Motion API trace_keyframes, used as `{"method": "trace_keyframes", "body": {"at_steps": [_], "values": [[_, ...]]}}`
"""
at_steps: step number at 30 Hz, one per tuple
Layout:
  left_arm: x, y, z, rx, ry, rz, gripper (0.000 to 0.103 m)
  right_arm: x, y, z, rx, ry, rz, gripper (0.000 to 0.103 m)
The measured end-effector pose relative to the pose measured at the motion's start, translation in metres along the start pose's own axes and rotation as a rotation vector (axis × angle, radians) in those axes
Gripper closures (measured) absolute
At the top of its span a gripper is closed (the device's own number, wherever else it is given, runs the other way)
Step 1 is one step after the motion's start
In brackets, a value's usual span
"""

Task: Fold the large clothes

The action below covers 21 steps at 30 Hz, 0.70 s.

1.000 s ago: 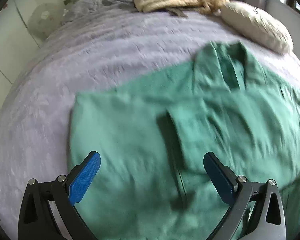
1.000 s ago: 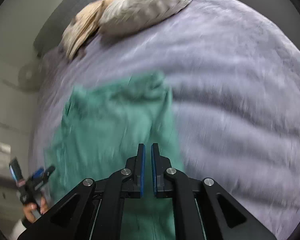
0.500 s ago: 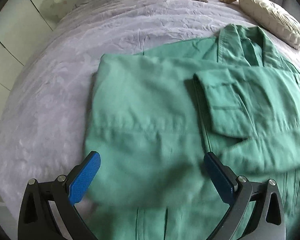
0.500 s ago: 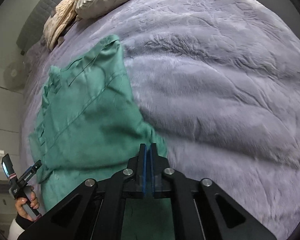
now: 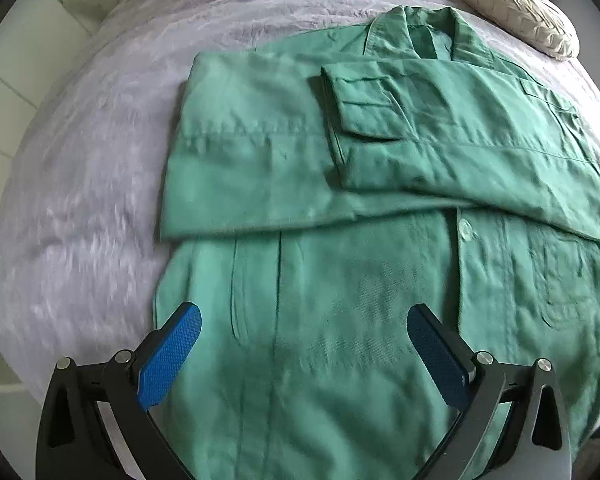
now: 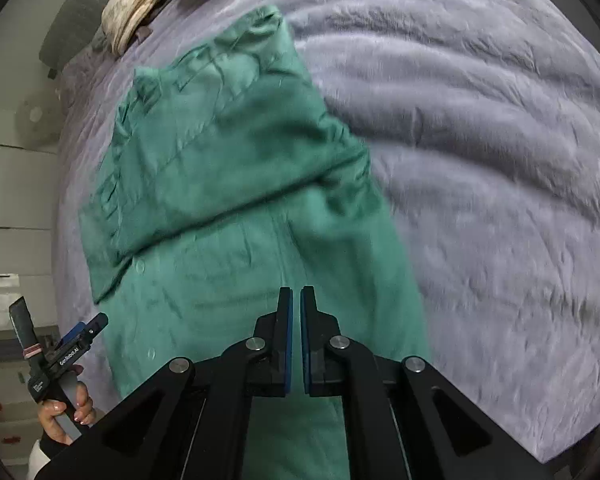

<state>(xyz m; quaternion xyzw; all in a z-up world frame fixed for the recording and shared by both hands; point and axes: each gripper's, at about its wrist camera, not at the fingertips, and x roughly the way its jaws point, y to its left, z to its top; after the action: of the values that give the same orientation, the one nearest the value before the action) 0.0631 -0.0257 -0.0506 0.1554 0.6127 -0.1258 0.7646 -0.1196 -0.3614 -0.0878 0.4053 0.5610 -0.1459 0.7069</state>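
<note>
Bed (image 5: 100,168) with a grey-lilac plush cover fills both views; it serves as the folding surface, soft and wide enough for a big garment. Green jacket (image 5: 340,288) lies flat in the middle of the bed, collar at the far end, hem toward the near edge. Both sleeves (image 5: 460,152) are folded across the chest, 1 overlapping the other, so the body is narrowed into a strip, ready, I judge, for a hem-to-collar fold. Cream pillow (image 5: 512,4) and a beige bundle (image 6: 136,12) sit at the far end, well apart from the jacket, out of the way. Left hand-held gripper (image 5: 304,356) hovers over the near part of the jacket, jaws spread wide, nothing between them. Right hand-held gripper (image 6: 296,344) is above the jacket's right edge, jaws closed to a thin slit, holding no cloth. The person's hand (image 6: 66,412) on the left tool shows at the left of the right-wrist view.
</note>
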Motion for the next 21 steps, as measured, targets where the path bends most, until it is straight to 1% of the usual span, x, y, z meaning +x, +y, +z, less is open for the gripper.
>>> {"method": "trace_keyframes", "body": {"at_steps": [2,3,4,5,8,12,15,17,19,21], "values": [[-0.005,-0.002,-0.01,-0.021,0.016,-0.013,0.0,-0.002,0.002,-0.007,-0.004,0.018,-0.006,0.092],[-0.008,-0.002,-0.015,-0.03,0.022,-0.018,0.0,-0.003,0.002,-0.011,-0.007,0.025,-0.007,0.073],[-0.01,-0.003,-0.02,-0.037,0.026,-0.02,0.0,-0.004,0.003,-0.014,-0.009,0.028,-0.008,0.048],[-0.012,-0.004,-0.022,-0.038,0.028,-0.017,0.0,-0.007,0.004,-0.018,-0.013,0.025,-0.005,0.041],[-0.019,-0.005,-0.03,-0.034,0.028,-0.001,0.0,-0.012,0.007,-0.026,-0.028,0.036,-0.004,0.041],[-0.03,-0.01,-0.038,-0.02,0.022,-0.008,0.0,-0.017,0.008,-0.033,-0.035,0.049,0.008,0.04],[-0.036,-0.013,-0.043,-0.019,0.024,-0.015,0.0,-0.021,0.009,-0.037,-0.047,0.057,0.008,0.034],[-0.041,-0.013,-0.046,-0.023,0.022,-0.018,0.0,-0.024,0.01,-0.04,-0.056,0.059,0.015,0.033],[-0.045,-0.015,-0.051,-0.022,0.02,-0.003,0.0,-0.028,0.011,-0.042,-0.069,0.052,0.014,0.022],[-0.049,-0.019,-0.056,-0.013,0.012,0.021,0.0,-0.032,0.013,-0.044,-0.083,0.044,0.018,0.022]]}}
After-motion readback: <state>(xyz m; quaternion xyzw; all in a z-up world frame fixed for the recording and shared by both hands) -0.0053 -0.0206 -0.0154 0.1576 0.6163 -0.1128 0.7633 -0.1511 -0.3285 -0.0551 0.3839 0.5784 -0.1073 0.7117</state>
